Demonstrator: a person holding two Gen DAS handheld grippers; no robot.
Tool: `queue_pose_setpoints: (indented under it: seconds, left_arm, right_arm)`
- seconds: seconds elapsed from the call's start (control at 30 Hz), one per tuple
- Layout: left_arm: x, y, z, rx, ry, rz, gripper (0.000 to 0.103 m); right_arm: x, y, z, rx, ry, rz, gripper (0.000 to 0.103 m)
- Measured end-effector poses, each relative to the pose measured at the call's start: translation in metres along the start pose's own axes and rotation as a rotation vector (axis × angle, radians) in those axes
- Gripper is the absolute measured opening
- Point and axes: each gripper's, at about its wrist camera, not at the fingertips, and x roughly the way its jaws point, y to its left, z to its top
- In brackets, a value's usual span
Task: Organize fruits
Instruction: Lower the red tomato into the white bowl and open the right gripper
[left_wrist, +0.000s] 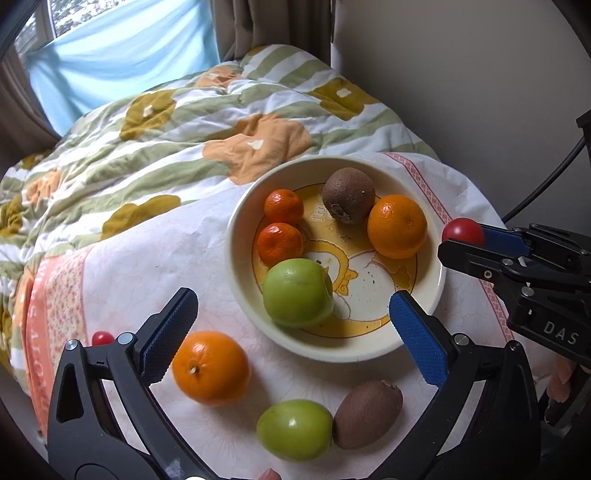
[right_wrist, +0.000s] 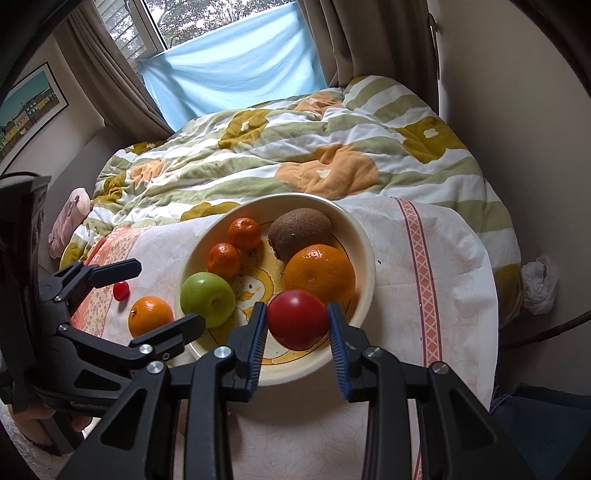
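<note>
A cream bowl (left_wrist: 437, 291) (right_wrist: 364, 236) on the pink-patterned cloth holds a green apple (left_wrist: 297, 293) (right_wrist: 207, 299), two small mandarins (left_wrist: 283, 206) (right_wrist: 243, 233), a kiwi (left_wrist: 349, 199) (right_wrist: 299, 229) and an orange (left_wrist: 397, 226) (right_wrist: 319, 273). My left gripper (left_wrist: 291, 328) (right_wrist: 164, 295) stands wide open, its jaws on either side of that apple without touching it. My right gripper (right_wrist: 297, 325) (left_wrist: 465, 242) is shut on a red tomato (right_wrist: 297, 319) (left_wrist: 462, 229) above the bowl's near rim. On the cloth lie another orange (left_wrist: 211, 367) (right_wrist: 150, 315), a green apple (left_wrist: 294, 429), a kiwi (left_wrist: 367, 413) and a small red tomato (left_wrist: 102, 338) (right_wrist: 121, 290).
A flowered quilt (left_wrist: 166, 140) (right_wrist: 295, 147) covers the bed behind the cloth. A blue sheet (right_wrist: 236, 62) hangs under the window. A crumpled white bag (right_wrist: 539, 282) lies at the bed's right edge, a pink soft toy (right_wrist: 70, 218) at its left. A wall stands close on the right.
</note>
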Motion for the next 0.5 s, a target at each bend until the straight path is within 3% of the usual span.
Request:
queue_pose_setpoints:
  seconds: [0.27,0.5]
  left_arm:
    - [-0.034,0.019,-0.014,-0.055,-0.012,0.021,0.103]
    - [-0.054,0.04,-0.031,-0.119,-0.01,0.061,0.103]
  right_arm:
    - [-0.008,0.016,0.007,-0.05,-0.012,0.017,0.03]
    - [0.01,0.033,0.006,-0.144,0.029,0.059,0.03]
